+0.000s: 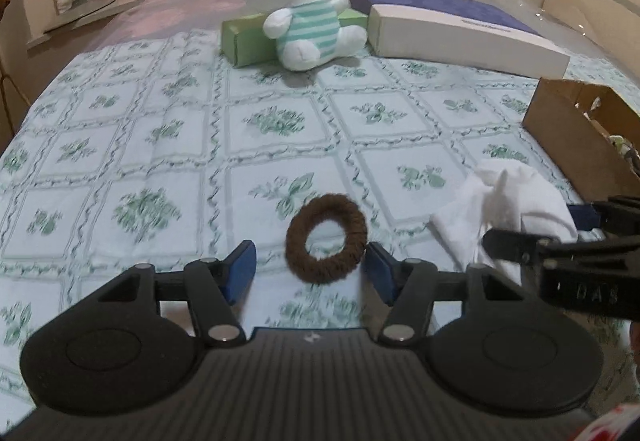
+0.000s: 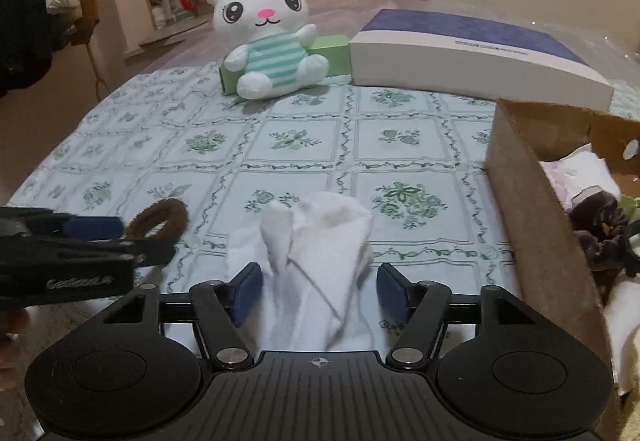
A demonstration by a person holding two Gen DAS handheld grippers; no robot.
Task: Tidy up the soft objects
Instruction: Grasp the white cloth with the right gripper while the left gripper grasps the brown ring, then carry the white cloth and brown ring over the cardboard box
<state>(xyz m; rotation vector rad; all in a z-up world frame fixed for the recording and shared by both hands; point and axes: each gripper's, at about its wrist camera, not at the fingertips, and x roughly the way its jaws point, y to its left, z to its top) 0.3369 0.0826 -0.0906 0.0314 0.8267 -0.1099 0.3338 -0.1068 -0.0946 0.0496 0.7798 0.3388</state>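
The left gripper [image 1: 310, 269] is being held open around the brown hair tie [image 1: 326, 239], unpinched, for a pickup. The right gripper [image 2: 318, 291] is being held open astride the white cloth [image 2: 316, 257], beside the cardboard box [image 2: 532, 209] where soft things are being gathered.

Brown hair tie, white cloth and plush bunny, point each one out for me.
brown hair tie [image 1: 326, 241]: left wrist view, left side of ring.
white cloth [image 2: 320, 241]: right wrist view, middle fold.
plush bunny [image 2: 272, 61]: right wrist view, striped belly.

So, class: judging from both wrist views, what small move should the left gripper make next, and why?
Probably ease forward and close: the brown hair tie lies flat on the tablecloth, just ahead of the left gripper, whose fingers stand apart, touching nothing.
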